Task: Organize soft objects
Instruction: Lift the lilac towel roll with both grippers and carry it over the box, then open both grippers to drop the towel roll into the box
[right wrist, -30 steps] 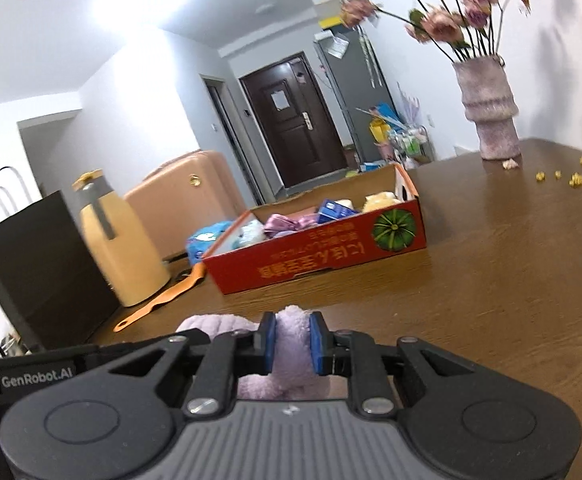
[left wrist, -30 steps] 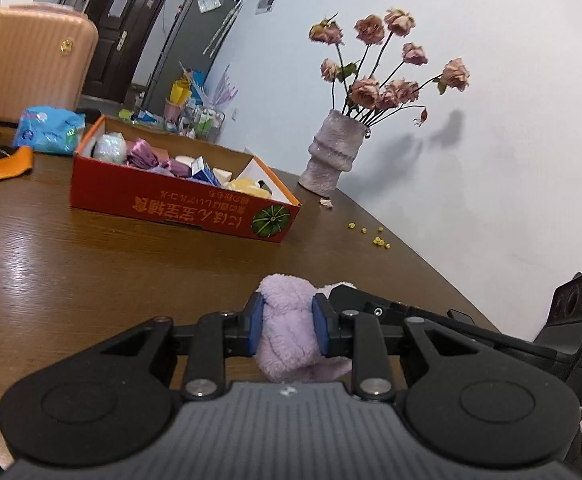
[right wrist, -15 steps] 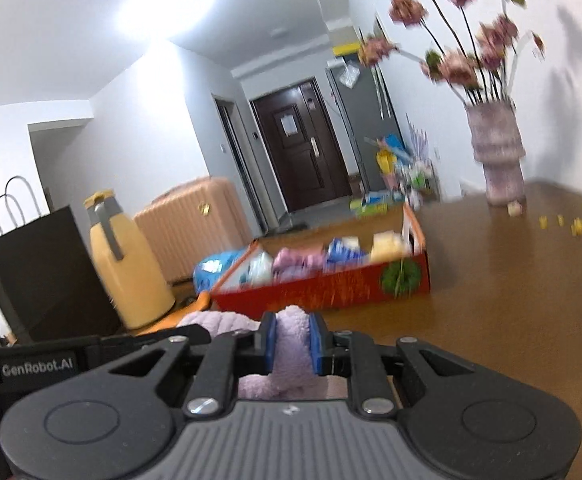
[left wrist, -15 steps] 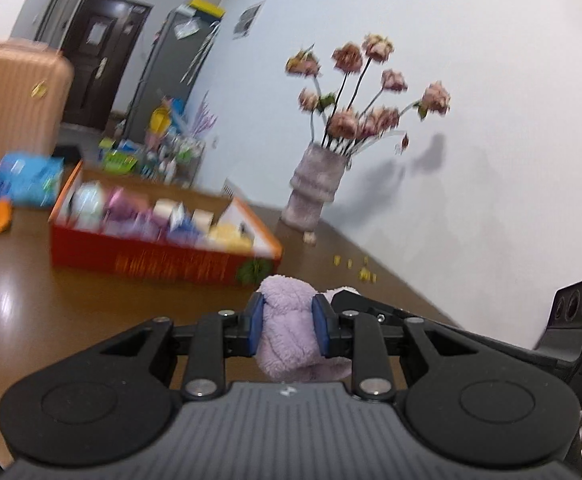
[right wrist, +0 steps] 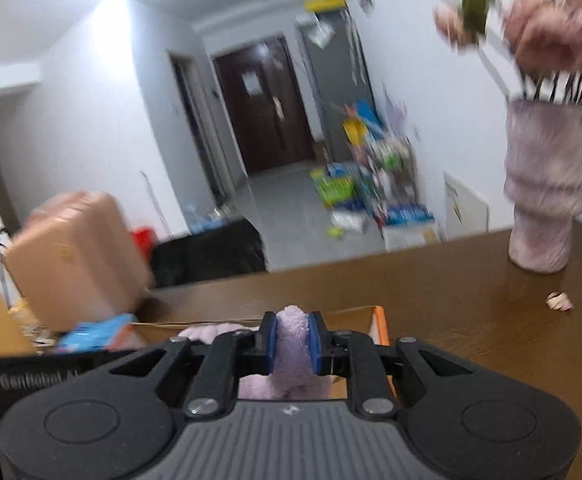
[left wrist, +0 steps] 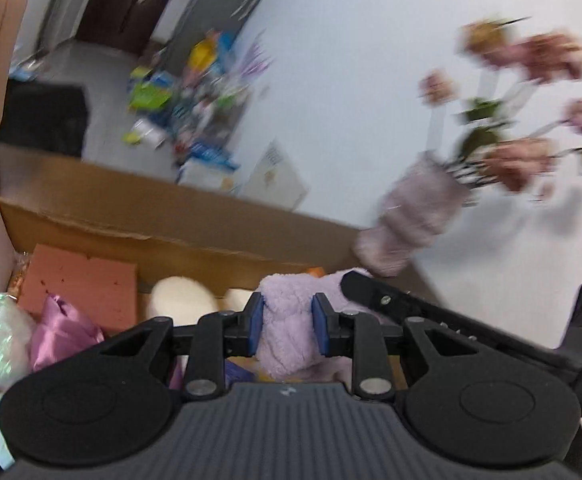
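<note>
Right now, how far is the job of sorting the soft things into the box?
Done: a pink satin cloth and cream plush piece already lie in the brown cardboard box. In hand: both tongs, left and right, grip the fluffy lilac towel over the box. Left: releasing it inside.

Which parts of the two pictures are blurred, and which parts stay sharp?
Left wrist view: the flowers and floor clutter smear, while the left gripper and lilac plush look sharp. Right wrist view: vase and suitcase are blurred, the right gripper crisp.
</note>
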Tool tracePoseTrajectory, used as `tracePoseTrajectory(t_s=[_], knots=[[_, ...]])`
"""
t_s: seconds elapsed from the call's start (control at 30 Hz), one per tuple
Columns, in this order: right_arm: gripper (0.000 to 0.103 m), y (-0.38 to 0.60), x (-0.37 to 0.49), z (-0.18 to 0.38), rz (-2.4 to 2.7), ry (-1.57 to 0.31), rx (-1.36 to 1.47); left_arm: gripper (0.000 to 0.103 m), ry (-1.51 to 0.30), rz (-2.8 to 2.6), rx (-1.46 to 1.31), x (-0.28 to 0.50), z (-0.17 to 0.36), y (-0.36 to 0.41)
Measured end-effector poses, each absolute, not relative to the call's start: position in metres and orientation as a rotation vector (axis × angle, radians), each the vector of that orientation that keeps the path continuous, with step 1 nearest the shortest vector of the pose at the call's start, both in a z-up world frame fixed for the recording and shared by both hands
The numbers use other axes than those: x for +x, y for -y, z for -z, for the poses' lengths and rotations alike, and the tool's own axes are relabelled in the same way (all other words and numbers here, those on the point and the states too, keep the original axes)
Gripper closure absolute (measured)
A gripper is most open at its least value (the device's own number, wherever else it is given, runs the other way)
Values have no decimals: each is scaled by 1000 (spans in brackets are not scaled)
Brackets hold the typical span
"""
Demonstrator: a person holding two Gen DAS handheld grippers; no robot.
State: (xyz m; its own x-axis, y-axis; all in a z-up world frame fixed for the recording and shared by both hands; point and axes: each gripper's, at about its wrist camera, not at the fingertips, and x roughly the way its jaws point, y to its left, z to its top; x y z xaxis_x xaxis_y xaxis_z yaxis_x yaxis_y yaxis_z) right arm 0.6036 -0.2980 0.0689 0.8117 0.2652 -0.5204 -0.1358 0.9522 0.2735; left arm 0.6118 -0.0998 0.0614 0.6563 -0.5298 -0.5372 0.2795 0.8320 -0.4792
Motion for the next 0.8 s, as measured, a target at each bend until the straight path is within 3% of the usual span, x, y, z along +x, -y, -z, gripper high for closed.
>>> tracePoseTrajectory(t_s=[0.23,0.43,0.5,0.57,0.7,0.8], knots=[[87,261,656,-15,-119,-760,10,72,-900,366,-346,661,-7,106],[85,253,671,-12,-121,-881,-30,66,-897,356,-292,663,-9,101],[80,254,668,-16,-139,-881,-9,58,-878,340,-269,656,-15,98],[64,254,657,-28,-129,-844,-19,56,-852,330,-250,646,-26,92],[57,258,629,-67,-122,-756,-64,54,-793,313,-185,623,-60,84],[47,267,599,-102,-117,-695,-85,45,-719,294,-107,594,-93,73]])
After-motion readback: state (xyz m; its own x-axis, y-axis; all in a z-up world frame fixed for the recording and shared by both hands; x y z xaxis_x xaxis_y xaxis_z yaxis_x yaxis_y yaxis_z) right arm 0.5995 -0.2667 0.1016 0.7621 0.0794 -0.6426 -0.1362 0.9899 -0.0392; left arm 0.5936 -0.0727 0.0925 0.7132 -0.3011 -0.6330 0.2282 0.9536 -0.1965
